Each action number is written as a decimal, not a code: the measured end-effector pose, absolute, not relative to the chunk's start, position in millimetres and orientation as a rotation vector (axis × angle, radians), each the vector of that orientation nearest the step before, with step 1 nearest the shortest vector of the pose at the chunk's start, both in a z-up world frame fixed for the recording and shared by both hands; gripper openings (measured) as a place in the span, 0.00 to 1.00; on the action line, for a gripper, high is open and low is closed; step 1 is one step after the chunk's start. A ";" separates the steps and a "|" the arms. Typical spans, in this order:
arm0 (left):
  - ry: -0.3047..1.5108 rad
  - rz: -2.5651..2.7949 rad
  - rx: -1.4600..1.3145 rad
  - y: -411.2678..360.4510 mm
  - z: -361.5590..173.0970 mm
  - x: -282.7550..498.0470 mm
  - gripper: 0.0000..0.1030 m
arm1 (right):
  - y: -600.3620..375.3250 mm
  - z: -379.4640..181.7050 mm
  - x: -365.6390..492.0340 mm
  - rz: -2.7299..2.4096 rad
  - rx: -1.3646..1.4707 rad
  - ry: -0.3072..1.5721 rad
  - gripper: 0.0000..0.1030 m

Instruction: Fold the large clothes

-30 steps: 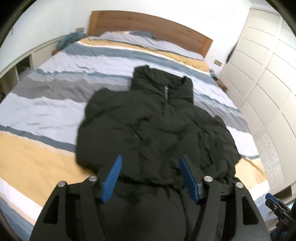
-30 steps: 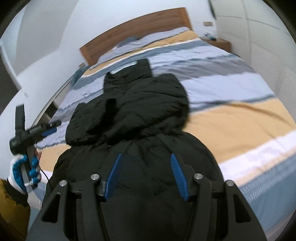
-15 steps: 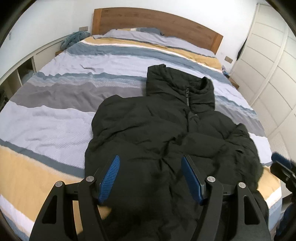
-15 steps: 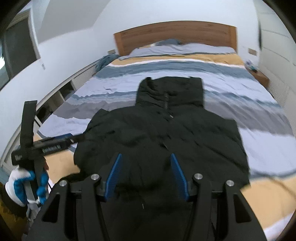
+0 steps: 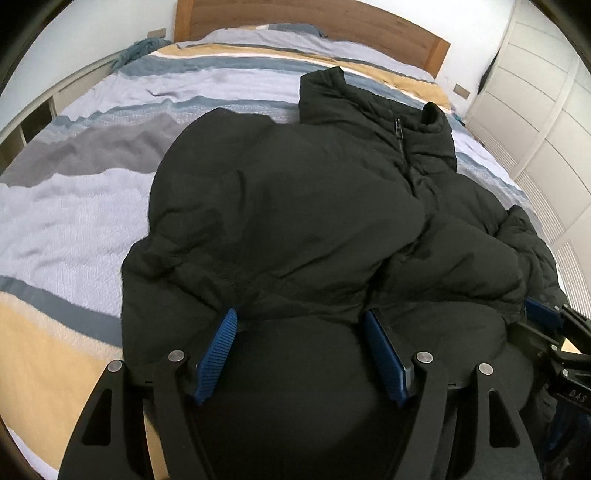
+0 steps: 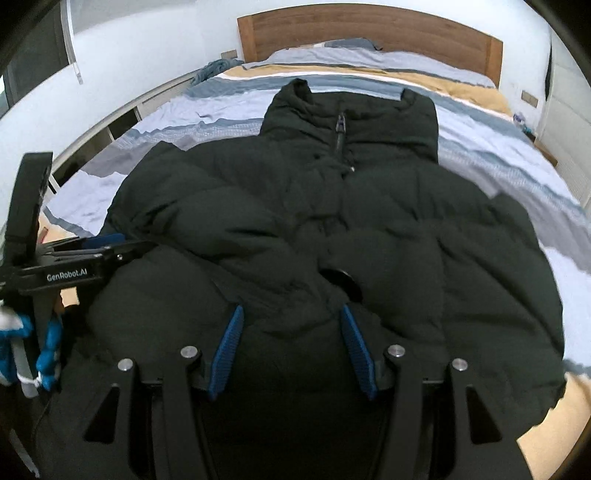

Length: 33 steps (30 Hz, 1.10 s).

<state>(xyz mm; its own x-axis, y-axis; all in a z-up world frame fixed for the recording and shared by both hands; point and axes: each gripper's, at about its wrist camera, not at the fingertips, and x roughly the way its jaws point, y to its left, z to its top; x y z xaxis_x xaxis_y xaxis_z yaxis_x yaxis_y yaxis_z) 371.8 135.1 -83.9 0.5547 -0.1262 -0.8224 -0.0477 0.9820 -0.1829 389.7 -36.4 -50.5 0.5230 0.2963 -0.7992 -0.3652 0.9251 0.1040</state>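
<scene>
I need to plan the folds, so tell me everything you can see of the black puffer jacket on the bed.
The black puffer jacket is quilted and matte, and looks padded and soft. It lies front up on the striped bedspread, its high collar toward the wooden headboard and its zip closed to the top. Both sleeves are folded in across the chest, meeting near the middle. Its hem end is nearest the cameras. Neither pair of jaws visibly grips it.
</scene>
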 end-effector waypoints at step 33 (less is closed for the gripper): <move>0.886 0.011 -0.077 119.8 63.2 307.2 0.87 | -108.3 33.7 312.8 0.255 -0.097 0.912 0.53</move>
<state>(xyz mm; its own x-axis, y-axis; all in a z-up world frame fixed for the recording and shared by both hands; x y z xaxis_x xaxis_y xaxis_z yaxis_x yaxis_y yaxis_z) 307.2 119.8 63.2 0.6329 -0.0221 -0.7739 -0.0414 0.9972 -0.0623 312.8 -108.3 33.7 0.5843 0.1771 -0.7920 -0.2593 0.9655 0.0246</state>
